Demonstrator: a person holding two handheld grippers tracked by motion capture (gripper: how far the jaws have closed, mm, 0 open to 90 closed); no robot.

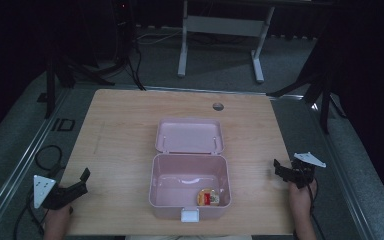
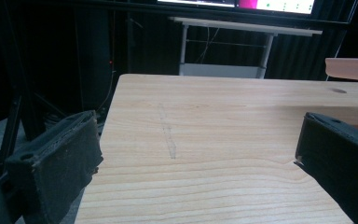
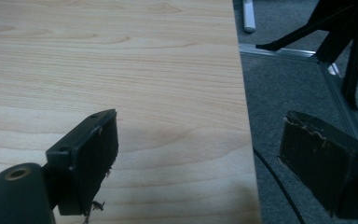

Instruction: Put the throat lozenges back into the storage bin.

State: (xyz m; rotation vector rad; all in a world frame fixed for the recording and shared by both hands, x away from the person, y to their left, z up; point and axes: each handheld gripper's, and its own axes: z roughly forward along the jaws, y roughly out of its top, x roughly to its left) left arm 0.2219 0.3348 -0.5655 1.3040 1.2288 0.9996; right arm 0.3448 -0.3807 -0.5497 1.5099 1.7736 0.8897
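Note:
A pink plastic box [image 1: 190, 172] stands open near the front middle of the wooden table [image 1: 120, 130], its lid [image 1: 190, 135] laid back flat behind it. A small orange and red packet [image 1: 208, 198] lies in the box's front right corner. My left gripper [image 1: 79, 184] rests at the table's front left edge, open, with nothing between its jaws [image 2: 196, 154]. My right gripper [image 1: 284, 171] sits at the right edge, open and empty [image 3: 200, 154], one jaw over the table and one beyond its edge.
A white latch [image 1: 190, 215] hangs on the box front. A round cable hole [image 1: 218, 106] lies near the table's far edge. Another desk frame [image 1: 220, 30] stands behind. Black tripod legs [image 1: 325, 95] and grey carpet flank the table.

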